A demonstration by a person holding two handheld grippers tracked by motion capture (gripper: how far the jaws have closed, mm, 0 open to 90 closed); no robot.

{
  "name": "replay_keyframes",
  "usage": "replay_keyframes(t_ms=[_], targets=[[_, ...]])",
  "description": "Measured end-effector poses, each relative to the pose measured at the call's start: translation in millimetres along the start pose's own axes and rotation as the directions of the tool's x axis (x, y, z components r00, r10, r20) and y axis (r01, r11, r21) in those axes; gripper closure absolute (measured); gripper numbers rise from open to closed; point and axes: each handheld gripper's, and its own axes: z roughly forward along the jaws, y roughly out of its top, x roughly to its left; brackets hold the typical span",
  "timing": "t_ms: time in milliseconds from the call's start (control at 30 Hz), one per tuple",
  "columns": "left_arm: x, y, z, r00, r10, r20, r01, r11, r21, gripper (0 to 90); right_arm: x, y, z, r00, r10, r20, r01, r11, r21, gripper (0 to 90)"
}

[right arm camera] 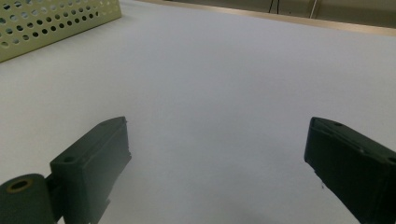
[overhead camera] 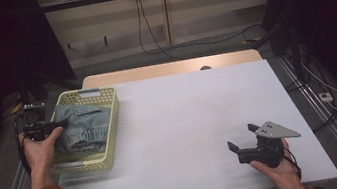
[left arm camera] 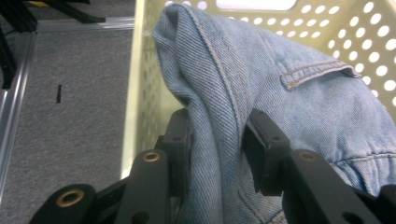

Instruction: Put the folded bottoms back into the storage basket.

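A pale yellow perforated basket (overhead camera: 110, 117) stands at the table's left edge with a folded light blue denim garment (overhead camera: 83, 127) inside it. My left gripper (overhead camera: 57, 125) reaches in from the basket's left side. In the left gripper view its black jaws are shut on a thick fold of the denim garment (left arm camera: 219, 98), with the basket (left arm camera: 327, 18) wall behind. My right gripper (overhead camera: 242, 136) rests low over the white table (overhead camera: 185, 117) at the front right, held by a hand. Its jaws stand wide open with nothing between them, as the right gripper view (right arm camera: 217, 154) shows.
A corner of the basket (right arm camera: 51, 21) shows far off in the right gripper view. Grey carpet (left arm camera: 70, 93) and a metal rail lie left of the table. Cables hang along the back wall and trail on the floor at the right.
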Motion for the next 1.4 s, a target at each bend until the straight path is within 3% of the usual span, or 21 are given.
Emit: replay_keyframes(t_ms=[100, 133, 333, 400, 500, 567, 600, 633, 733, 833, 867, 900, 933, 1033, 1067, 1100, 1133, 1233, 1267, 1300, 1400], targets=[[1.9, -0.8, 0.2, 1.0, 0.005, 0.001, -0.005, 1.0, 0.003, 65.4, 0.1, 0.0, 0.1, 1.0, -0.001, 0.001, 0.001, 1.0, 0.0, 6.7], [1.4, -1.3, 0.9, 0.9999, -0.016, 0.002, 0.016, 0.9998, -0.01, 65.4, 0.2, 0.0, 0.1, 1.0, -0.002, 0.001, 0.002, 1.0, 0.0, 6.7], [6.7, -2.5, -0.8, 0.9999, 0.002, -0.014, -0.002, 0.9999, 0.01, 63.3, 0.0, 0.0, 0.0, 1.0, -0.001, 0.001, 0.001, 1.0, 0.0, 6.7], [6.9, -3.1, -0.1, 0.9996, -0.022, -0.018, 0.022, 0.9998, -0.004, 63.3, 0.0, 0.0, -0.1, 1.0, -0.001, 0.001, 0.001, 1.0, 0.0, 6.7], [7.3, -4.0, 1.0, 0.9994, -0.025, -0.024, 0.024, 0.9997, -0.005, 66.0, 0.1, 0.0, 0.0, 1.0, -0.001, 0.001, 0.001, 1.0, 0.001, 6.7], [9.7, -4.1, -0.5, 0.9996, -0.009, -0.026, 0.009, 1.0, 0.003, 67.2, 0.1, 0.0, 0.1, 1.0, -0.001, 0.001, 0.001, 1.0, 0.001, 6.7], [8.1, -4.4, 0.7, 0.9986, -0.043, -0.031, 0.042, 0.999, -0.017, 67.0, 0.1, -0.1, 0.1, 1.0, -0.002, 0.002, 0.002, 1.0, 0.002, 6.7], [8.6, -4.7, 0.2, 0.9978, -0.046, -0.047, 0.045, 0.9987, -0.023, 67.3, 0.2, 0.0, 0.1, 1.0, -0.002, 0.002, 0.002, 1.0, 0.001, 6.7], [8.5, -5.7, 1.8, 0.9971, -0.062, -0.044, 0.06, 0.9975, -0.036, 70.4, -0.1, -0.1, 0.0, 1.0, -0.002, 0.003, 0.002, 1.0, 0.0, 6.7], [9.3, -6.6, 3.5, 0.9978, -0.052, -0.04, 0.051, 0.9985, -0.017, 75.5, 0.0, -0.1, 0.1, 1.0, -0.002, 0.003, 0.002, 1.0, 0.001, 6.7], [10.9, -6.3, 2.8, 0.999, -0.014, -0.042, 0.014, 0.9998, 0.015, 77.2, 0.1, -0.1, 0.2, 1.0, -0.003, 0.002, 0.003, 1.0, 0.002, 6.7], [8.4, -6.5, 5.4, 0.9977, -0.051, -0.044, 0.05, 0.9986, -0.014, 78.2, 0.2, -0.1, 0.1, 1.0, -0.002, 0.002, 0.002, 1.0, 0.002, 6.7], [8.3, -6.4, 5.6, 0.9978, -0.05, -0.043, 0.049, 0.9987, -0.012, 78.5, 0.1, -0.1, 0.1, 1.0, -0.003, 0.002, 0.003, 1.0, 0.001, 6.7], [8.2, -5.8, 5.8, 0.9984, -0.036, -0.043, 0.036, 0.9993, -0.004, 80.8, -0.1, -0.1, 0.3, 1.0, -0.004, 0.003, 0.004, 1.0, 0.002, 6.7], [8.9, -5.3, 5.3, 0.9988, -0.01, -0.048, 0.011, 0.9998, 0.016, 81.2, 0.1, 0.0, 0.3, 1.0, -0.002, 0.003, 0.002, 1.0, 0.003, 6.7], [6.9, -5.4, 6.9, 0.9981, -0.034, -0.051, 0.034, 0.9994, 0.003, 81.8, 0.2, -0.1, 0.3, 1.0, -0.004, 0.003, 0.004, 1.0, 0.003, 6.7], [7.2, -4.6, 7.3, 0.9986, -0.013, -0.051, 0.014, 0.9998, 0.017, 82.2, 0.2, -0.1, 0.3, 1.0, -0.004, 0.003, 0.004, 1.0, 0.003, 6.7], [3.9, -3.9, 11.4, 0.9982, -0.021, -0.057, 0.022, 0.9996, 0.018, 83.0, 0.1, -0.1, 0.2, 1.0, -0.003, 0.003, 0.003, 1.0, 0.002, 6.7], [4.5, -3.6, 11.4, 0.9985, 0.005, -0.054, -0.003, 0.9993, 0.037, 83.2, 0.1, -0.1, 0.3, 1.0, -0.003, 0.003, 0.003, 1.0, 0.003, 6.7], [2.3, -3.7, 13.9, 0.9982, -0.008, -0.059, 0.009, 0.9996, 0.027, 83.3, 0.0, -0.1, 0.4, 1.0, -0.003, 0.004, 0.003, 1.0, 0.002, 6.7], [0.8, -3.1, 16.1, 0.998, 0.017, -0.061, -0.014, 0.999, 0.043, 83.3, 0.0, -0.1, 0.3, 1.0, -0.001, 0.005, 0.001, 1.0, 0.002, 6.6]])
